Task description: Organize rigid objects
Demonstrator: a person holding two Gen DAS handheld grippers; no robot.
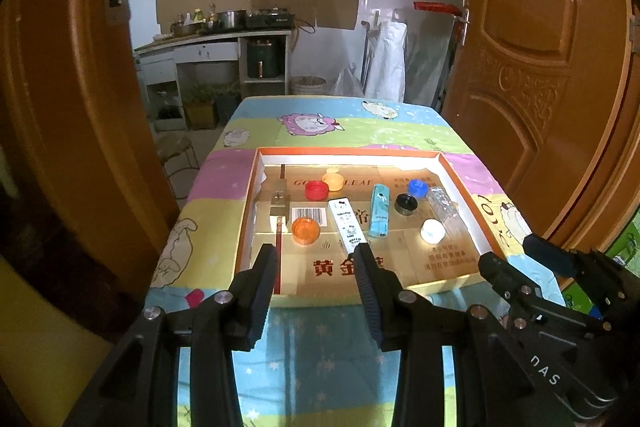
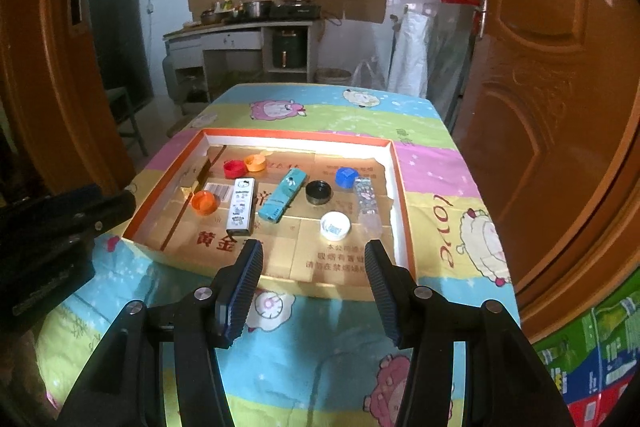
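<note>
Tray (image 2: pixel 402 227) of caps, both tools apparently agape

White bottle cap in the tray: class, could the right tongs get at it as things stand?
Probably yes. The right tongs are open and empty, and the white bottle cap lies just ahead of them with free space around it; only the tray's low near wall lies between.

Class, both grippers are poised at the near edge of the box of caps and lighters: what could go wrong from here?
1. The white lighter and teal lighter lie close together; the open left gripper might nudge one while grasping the other.
2. The white cap is low and round, so it may slip from the open right gripper.
3. The box's raised wall could catch fingers reaching the clear lighter beside it.
</note>
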